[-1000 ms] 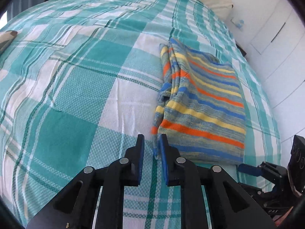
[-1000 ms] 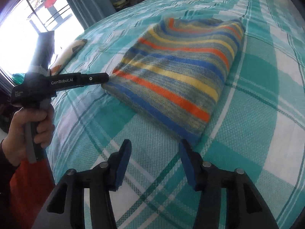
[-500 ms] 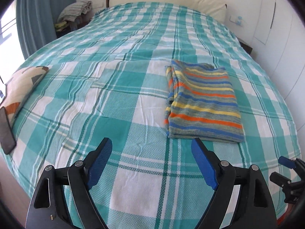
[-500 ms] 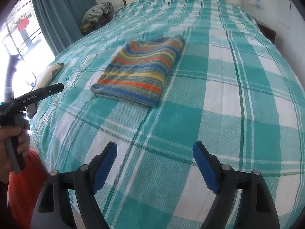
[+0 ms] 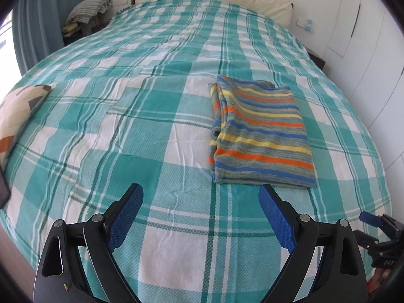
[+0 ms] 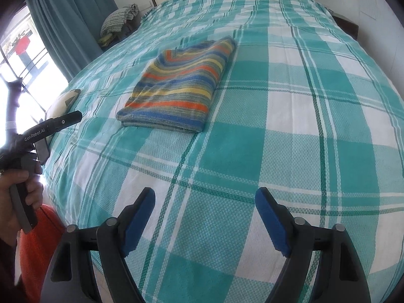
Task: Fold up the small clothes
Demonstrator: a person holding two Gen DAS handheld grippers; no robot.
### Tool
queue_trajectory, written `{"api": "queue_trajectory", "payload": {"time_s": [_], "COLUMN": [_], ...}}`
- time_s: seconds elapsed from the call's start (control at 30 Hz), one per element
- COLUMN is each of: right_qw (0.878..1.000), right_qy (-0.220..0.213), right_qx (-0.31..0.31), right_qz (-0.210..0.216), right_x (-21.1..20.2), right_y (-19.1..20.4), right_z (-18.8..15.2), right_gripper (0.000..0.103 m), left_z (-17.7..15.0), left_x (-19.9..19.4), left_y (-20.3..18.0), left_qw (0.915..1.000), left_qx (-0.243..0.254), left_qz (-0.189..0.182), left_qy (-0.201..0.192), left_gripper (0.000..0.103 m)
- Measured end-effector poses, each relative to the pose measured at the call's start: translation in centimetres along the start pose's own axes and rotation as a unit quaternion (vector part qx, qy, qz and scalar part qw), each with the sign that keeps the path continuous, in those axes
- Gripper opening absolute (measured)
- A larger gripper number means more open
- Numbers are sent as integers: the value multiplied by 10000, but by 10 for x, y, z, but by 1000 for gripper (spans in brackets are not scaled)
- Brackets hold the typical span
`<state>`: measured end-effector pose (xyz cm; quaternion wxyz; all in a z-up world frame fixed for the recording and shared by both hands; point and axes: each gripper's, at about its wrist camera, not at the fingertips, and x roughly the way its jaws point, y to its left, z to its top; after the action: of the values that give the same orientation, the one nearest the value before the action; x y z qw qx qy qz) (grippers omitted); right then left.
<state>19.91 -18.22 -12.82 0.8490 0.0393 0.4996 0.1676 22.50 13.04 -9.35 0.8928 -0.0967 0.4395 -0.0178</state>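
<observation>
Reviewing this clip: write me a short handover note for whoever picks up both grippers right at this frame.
Left gripper: open, empty, hovering over the bedspread short of the garment.
Right gripper: open, empty, also above the bedspread and apart from the garment.
Striped garment: lies folded into a flat rectangle on the bed, nothing touching it; layered edges show on its left side in the left wrist view.
Done: this piece looks folded.
Left: probably only a check that it is tidy. A heap of cloth sits beside the bed's far end; whether it belongs to the job is unclear.
</observation>
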Motion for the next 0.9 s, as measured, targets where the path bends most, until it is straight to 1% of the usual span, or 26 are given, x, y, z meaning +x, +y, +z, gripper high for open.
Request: {"api": "queue_trajectory", "payload": {"time_s": [0.07,0.1,0.17,0.23,0.3,0.4,0.47,0.53,0.57,0.6,0.63,0.67,0.7,0.73,0.77,0.8,0.9], "right_qw": [9998,9995,9978,9942,9898,9818,9757,9737,9744,9754,9787,9849,9908,9947,9968,9977,9967], "right_qy": [9,-25,-213,-420,-519,-401,-356,-254,-176,-143,-92,22,93,84,32,-53,-334], "right_qx": [168,274,538,850,1109,1422,1619,1667,1647,1580,1428,1221,980,756,584,467,341], "right_qz": [100,160,310,512,731,1196,1432,1534,1522,1529,1473,1225,928,696,546,480,663], "right_x": [6,10,18,30,49,90,114,137,148,156,164,171,175,174,170,162,130], "right_y": [-9,-15,-25,-35,-43,-49,-51,-48,-45,-40,-32,-23,-12,-2,6,13,26], "right_z": [11,20,43,72,102,140,154,165,169,172,176,179,181,183,185,186,190], "right_gripper": [81,81,81,81,81,81,81,81,77,73,59,38,33,29,26,24,22], "left_z": [15,25,47,69,86,103,107,107,108,108,108,108,107,108,108,109,115], "left_x": [16,26,48,75,104,141,159,170,172,174,176,180,184,181,176,169,135], "left_y": [13,17,16,12,5,-3,-2,-1,-2,-6,-10,-16,-23,-30,-35,-37,-35], "left_qw": [9981,9967,9947,9935,9935,9940,9942,9936,9938,9937,9926,9899,9871,9897,9912,9919,9913], "left_qx": [-308,-415,-474,-424,-313,-122,-142,-241,-237,-177,-83,-11,19,123,229,255,132], "left_qz": [-518,-664,-864,-969,-901,-669,-495,-553,-582,-647,-767,-934,-1045,-853,-766,-760,-1103], "left_qy": [154,202,299,428,614,855,944,952,917,892,936,1069,1216,1143,1054,982,708], "left_gripper": [94,94,94,94,94,94,93,93,91,86,64,23,17,16,15,15,15]}}
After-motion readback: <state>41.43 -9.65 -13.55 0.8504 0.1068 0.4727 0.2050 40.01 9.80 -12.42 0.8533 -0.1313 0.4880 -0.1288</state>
